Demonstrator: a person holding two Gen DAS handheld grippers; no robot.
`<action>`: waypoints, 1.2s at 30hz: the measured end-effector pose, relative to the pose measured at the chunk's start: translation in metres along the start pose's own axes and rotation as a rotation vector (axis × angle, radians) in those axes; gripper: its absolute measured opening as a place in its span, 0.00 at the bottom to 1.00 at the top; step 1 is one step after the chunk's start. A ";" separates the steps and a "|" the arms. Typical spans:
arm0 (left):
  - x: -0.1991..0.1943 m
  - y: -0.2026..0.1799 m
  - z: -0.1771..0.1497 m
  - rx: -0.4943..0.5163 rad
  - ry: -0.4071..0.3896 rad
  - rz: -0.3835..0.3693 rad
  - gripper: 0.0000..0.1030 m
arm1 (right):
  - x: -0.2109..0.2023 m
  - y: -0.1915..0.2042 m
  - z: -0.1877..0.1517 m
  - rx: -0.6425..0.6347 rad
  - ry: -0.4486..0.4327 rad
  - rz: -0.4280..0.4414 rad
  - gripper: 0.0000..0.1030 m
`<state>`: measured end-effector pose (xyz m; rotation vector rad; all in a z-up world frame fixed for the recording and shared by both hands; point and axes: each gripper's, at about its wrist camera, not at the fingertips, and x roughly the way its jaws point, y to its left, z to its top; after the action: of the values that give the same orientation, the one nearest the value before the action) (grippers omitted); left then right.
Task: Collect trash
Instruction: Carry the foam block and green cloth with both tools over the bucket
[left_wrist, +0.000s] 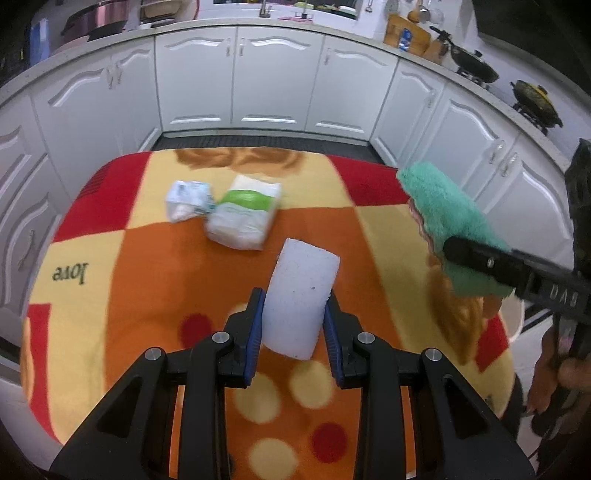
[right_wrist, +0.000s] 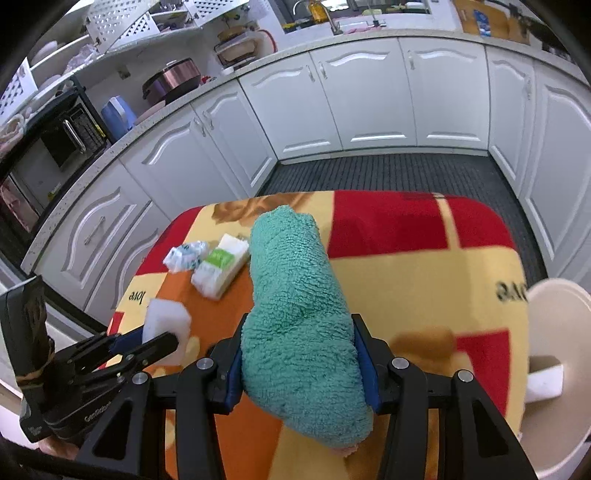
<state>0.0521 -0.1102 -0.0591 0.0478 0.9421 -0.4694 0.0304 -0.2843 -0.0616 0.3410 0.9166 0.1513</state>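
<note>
My left gripper (left_wrist: 293, 314) is shut on a white foam block (left_wrist: 301, 295) and holds it above the patterned tablecloth (left_wrist: 147, 258); the block also shows in the right wrist view (right_wrist: 164, 321). My right gripper (right_wrist: 297, 354) is shut on a green fluffy cloth (right_wrist: 295, 310), which also shows at the right of the left wrist view (left_wrist: 450, 221). A crumpled white wrapper (left_wrist: 186, 201) and a tissue pack with a green label (left_wrist: 243, 216) lie on the far part of the table; both also show in the right wrist view: the wrapper (right_wrist: 184, 255), the pack (right_wrist: 221, 267).
A cream bin (right_wrist: 554, 369) stands at the table's right edge with a white piece (right_wrist: 543, 380) inside. White kitchen cabinets (left_wrist: 269, 77) surround the table beyond a dark floor mat (right_wrist: 388, 173). Pans (left_wrist: 472, 62) sit on the stove at the right.
</note>
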 end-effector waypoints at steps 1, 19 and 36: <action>-0.001 -0.003 -0.001 0.000 0.001 -0.009 0.27 | -0.005 -0.002 -0.004 0.001 -0.004 -0.006 0.47; -0.002 -0.087 -0.012 0.115 -0.004 -0.064 0.27 | -0.067 -0.059 -0.054 0.118 -0.075 -0.062 0.47; 0.019 -0.134 -0.013 0.200 0.004 -0.071 0.27 | -0.089 -0.107 -0.070 0.201 -0.092 -0.111 0.47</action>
<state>-0.0028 -0.2342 -0.0595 0.1967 0.9003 -0.6278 -0.0803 -0.3929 -0.0715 0.4780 0.8596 -0.0585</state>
